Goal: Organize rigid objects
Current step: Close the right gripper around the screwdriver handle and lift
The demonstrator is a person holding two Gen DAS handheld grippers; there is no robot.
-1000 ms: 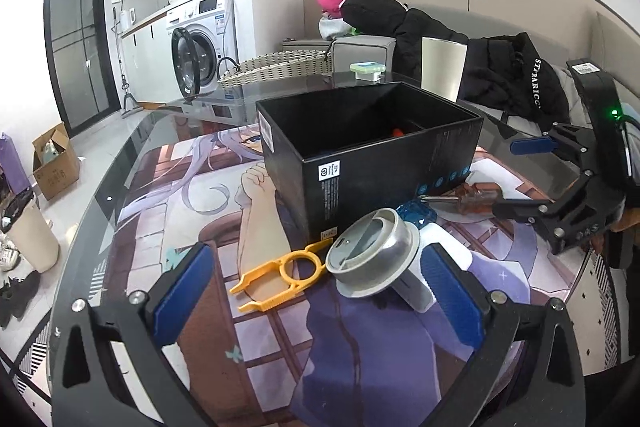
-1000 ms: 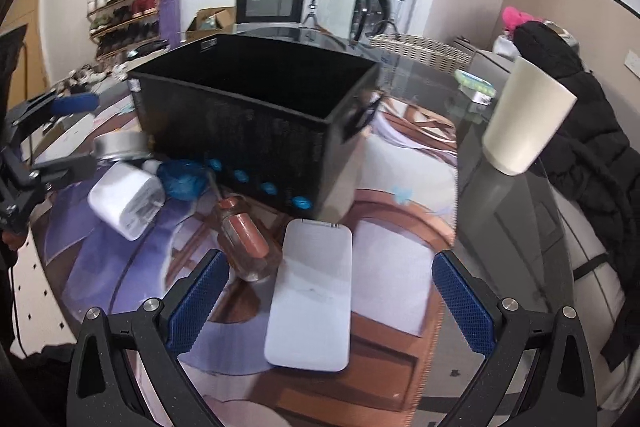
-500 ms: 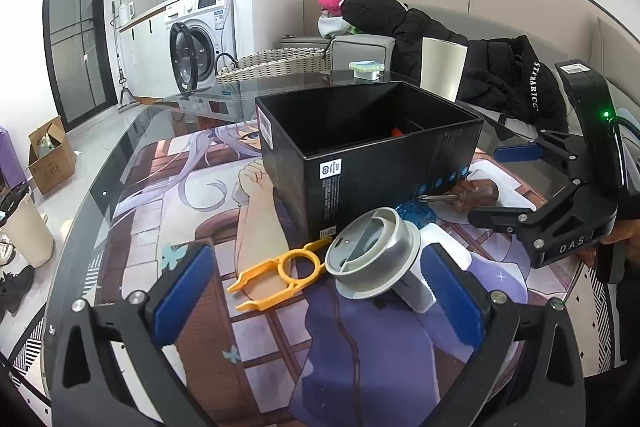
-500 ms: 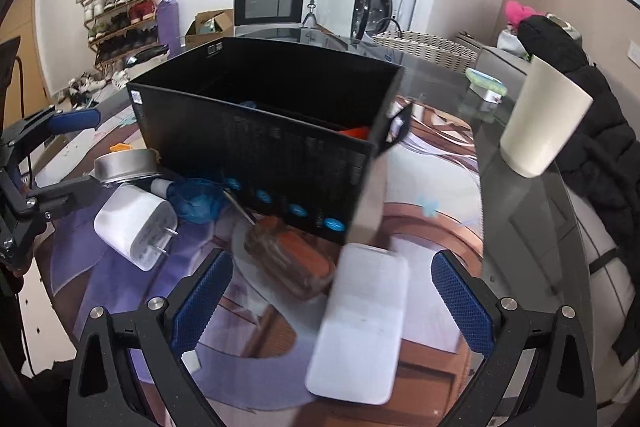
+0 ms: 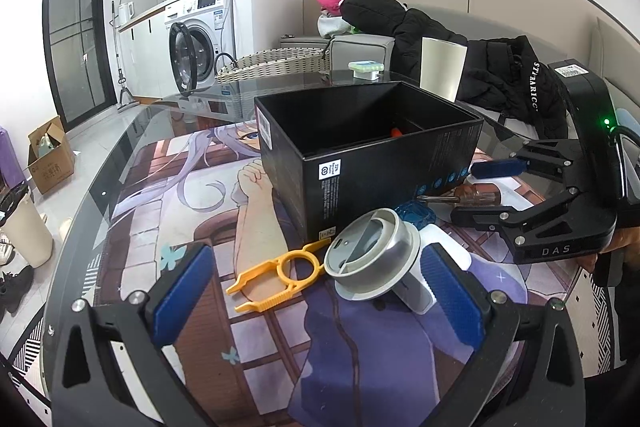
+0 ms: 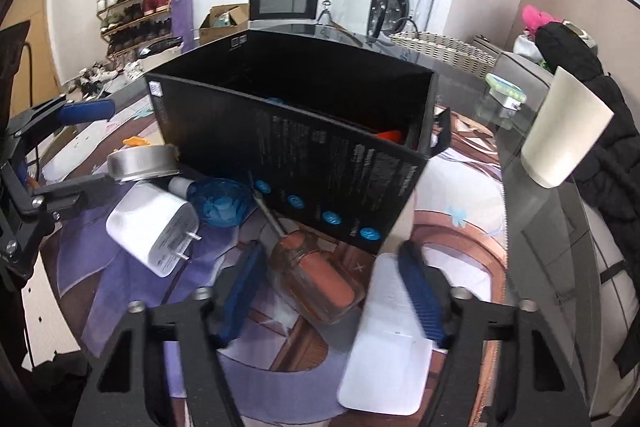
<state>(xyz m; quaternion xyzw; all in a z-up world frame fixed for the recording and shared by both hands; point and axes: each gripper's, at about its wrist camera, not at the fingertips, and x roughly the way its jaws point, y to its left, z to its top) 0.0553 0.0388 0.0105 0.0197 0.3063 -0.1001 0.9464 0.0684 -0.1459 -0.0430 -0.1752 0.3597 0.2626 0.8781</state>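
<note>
A black open box (image 5: pixel 372 147) (image 6: pixel 296 147) stands on the printed mat; something orange shows inside it. A screwdriver with a clear brown-red handle (image 6: pixel 316 283) (image 5: pixel 476 195) lies in front of the box. My right gripper (image 6: pixel 332 287) has its jaws around the handle with gaps on both sides. It also shows in the left wrist view (image 5: pixel 480 191). My left gripper (image 5: pixel 320 297) is open; a silver round device (image 5: pixel 372 255), a white charger (image 6: pixel 154 227) and a yellow plastic tool (image 5: pixel 276 275) lie ahead of it.
A white flat pad (image 6: pixel 392 339) lies under the right finger. A blue crumpled item (image 6: pixel 220 203) sits by the charger. A cream cup (image 6: pixel 564 135) and a small green-white case (image 6: pixel 506 95) stand on the glass table (image 5: pixel 120 163) beyond the box.
My right gripper has moved forward and lower over the screwdriver handle and its jaws have narrowed around it. The left gripper has held still.
</note>
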